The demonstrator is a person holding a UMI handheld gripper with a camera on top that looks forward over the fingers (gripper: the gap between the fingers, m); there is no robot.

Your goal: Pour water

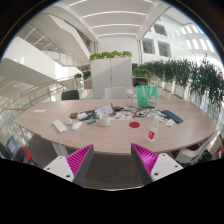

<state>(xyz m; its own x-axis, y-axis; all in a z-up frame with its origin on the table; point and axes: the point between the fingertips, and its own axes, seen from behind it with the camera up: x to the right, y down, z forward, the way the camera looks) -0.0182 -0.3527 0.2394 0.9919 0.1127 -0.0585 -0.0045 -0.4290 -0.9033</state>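
Note:
My gripper [112, 160] is open, its two magenta pads [78, 159] wide apart with nothing between them, only grey floor. It hangs well back from a long beige table [110, 135] that stretches across the room ahead. On the table a small red cup [152, 134] stands near the front right, and a red item [136, 125] lies further back. A green bag-like object [147, 96] stands upright at the far right of the table. No bottle or jug can be made out among the clutter.
Papers, dark objects and small items [95, 117] are scattered over the table's middle. Chairs [70, 95] stand behind the table and at its near ends. A white cabinet with plants [110, 72] is at the back, and a hedge of plants [185, 75] lines the right.

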